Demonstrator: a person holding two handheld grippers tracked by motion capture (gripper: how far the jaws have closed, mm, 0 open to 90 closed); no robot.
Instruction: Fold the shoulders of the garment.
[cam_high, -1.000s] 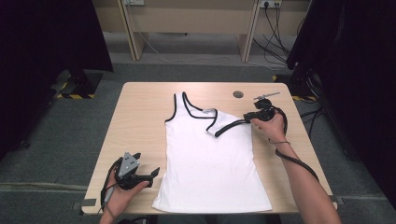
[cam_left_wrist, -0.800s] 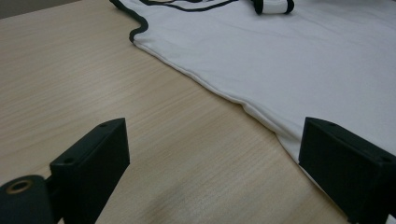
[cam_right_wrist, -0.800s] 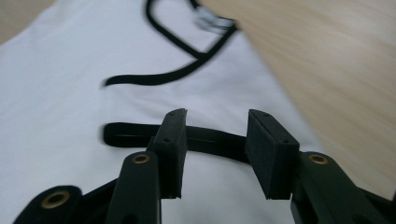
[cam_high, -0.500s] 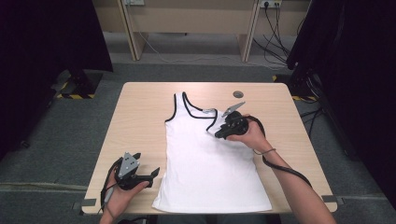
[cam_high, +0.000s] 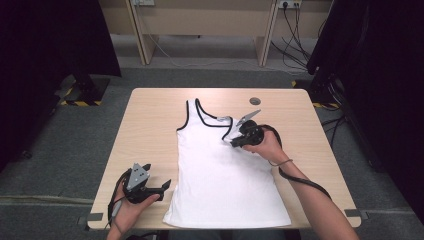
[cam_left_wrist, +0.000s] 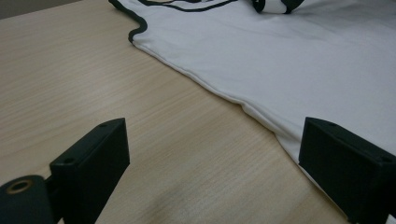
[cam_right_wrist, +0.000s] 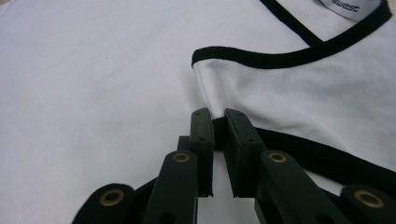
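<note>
Right claw (cam_right_wrist: 219, 116): pinched nearly shut on the black-trimmed edge of the top's strap, where the strap is folded over onto the chest; its jaws have just been closing, with the fabric between them. In the high view the right claw (cam_high: 235, 141) sits at the top's right armhole.
Left claw (cam_left_wrist: 210, 154): jaws wide apart, gripping nothing; one jaw is over bare wood, the other at the top's side hem. In the high view the left claw (cam_high: 167, 184) lies just beside the top's lower left corner, held by the left hand (cam_high: 131, 210).
Top (cam_high: 225, 180): white, sleeveless, black trim at neck and armholes; spread flat in the middle of the surface (cam_high: 150, 125), neck away from the person, hem at the near edge.
Right strap (cam_right_wrist: 280, 88): folded inward over the top, touching it.
Label (cam_right_wrist: 348, 7): white tag inside the neck; the letters "west" can be read, the rest is cut off.
Round disc (cam_high: 255, 100): on the surface beyond the top's right shoulder, apart from it.
</note>
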